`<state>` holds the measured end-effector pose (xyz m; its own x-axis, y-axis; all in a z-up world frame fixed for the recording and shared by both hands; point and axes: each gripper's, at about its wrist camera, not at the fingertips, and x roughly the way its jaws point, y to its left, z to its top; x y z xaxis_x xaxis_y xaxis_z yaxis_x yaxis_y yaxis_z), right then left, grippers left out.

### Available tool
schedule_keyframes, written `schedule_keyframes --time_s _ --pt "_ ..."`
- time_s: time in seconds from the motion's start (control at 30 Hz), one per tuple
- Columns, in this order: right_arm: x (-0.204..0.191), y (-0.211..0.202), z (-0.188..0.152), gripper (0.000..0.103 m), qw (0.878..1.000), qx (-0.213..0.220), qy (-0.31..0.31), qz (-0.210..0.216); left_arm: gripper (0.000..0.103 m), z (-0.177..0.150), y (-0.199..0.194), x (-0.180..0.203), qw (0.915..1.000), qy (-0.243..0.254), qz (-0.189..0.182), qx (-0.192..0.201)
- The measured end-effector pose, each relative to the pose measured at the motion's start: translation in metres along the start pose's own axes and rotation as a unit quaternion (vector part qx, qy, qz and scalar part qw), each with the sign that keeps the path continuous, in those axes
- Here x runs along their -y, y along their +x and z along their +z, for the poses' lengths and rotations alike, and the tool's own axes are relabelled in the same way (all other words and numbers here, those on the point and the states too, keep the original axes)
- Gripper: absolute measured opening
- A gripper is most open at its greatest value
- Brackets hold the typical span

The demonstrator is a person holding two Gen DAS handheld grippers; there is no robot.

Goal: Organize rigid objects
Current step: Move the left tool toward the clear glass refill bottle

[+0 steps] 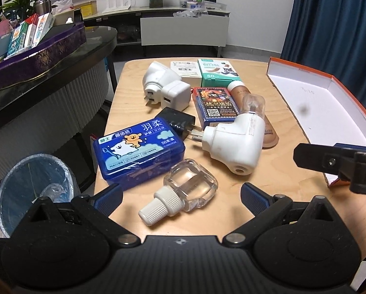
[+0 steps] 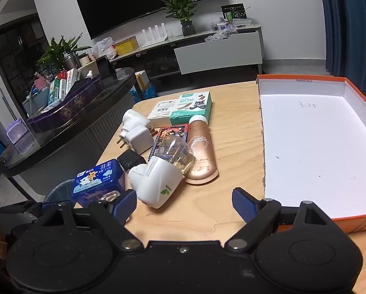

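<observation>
Left gripper [image 1: 181, 194]: fingers spread wide, nothing held, straddling the clear refill bottle [image 1: 183, 192], which lies on its side, white ribbed cap toward the camera.
Right gripper [image 2: 184, 204]: likewise wide apart, holding nothing, just left of the orange box [image 2: 303, 79].
Orange box: white interior bare, so sorting apparently not begun; every item remains.
Left of box, nearest first: white plug-in vaporiser [image 2: 156, 182], blue floss tin [image 1: 138, 152], bronze tube [image 2: 201, 156], black charger [image 1: 176, 121], card deck [image 1: 213, 103], white adapters [image 1: 165, 87], teal carton [image 2: 191, 109].
</observation>
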<state>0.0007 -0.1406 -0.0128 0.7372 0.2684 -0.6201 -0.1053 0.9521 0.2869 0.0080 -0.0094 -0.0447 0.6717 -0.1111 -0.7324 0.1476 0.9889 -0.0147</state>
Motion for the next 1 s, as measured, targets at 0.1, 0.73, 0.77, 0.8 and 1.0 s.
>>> schedule_keyframes --time_s 0.1,0.73,0.77,0.8,1.0 --pt "-0.001 -0.001 -0.001 0.1 1.0 0.003 -0.007 -0.002 0.103 -0.001 0.002 0.0 1.0 -0.002 0.0 0.0" --pt "-0.001 0.003 -0.002 0.1 1.0 0.003 -0.01 0.005 0.103 -0.004 0.008 0.0 1.0 -0.006 0.004 -0.004" --pt "-0.001 0.003 -0.002 0.1 1.0 0.002 -0.009 0.006 0.103 -0.004 0.009 0.0 1.0 -0.006 0.004 -0.005" --pt "0.0 0.003 -0.002 0.1 1.0 0.0 -0.01 0.007 0.103 -0.004 0.01 0.0 1.0 -0.006 0.005 -0.005" --pt "-0.001 0.004 -0.003 0.1 1.0 -0.007 -0.012 0.003 0.103 -0.004 0.011 0.0 0.9999 -0.006 0.006 -0.007"
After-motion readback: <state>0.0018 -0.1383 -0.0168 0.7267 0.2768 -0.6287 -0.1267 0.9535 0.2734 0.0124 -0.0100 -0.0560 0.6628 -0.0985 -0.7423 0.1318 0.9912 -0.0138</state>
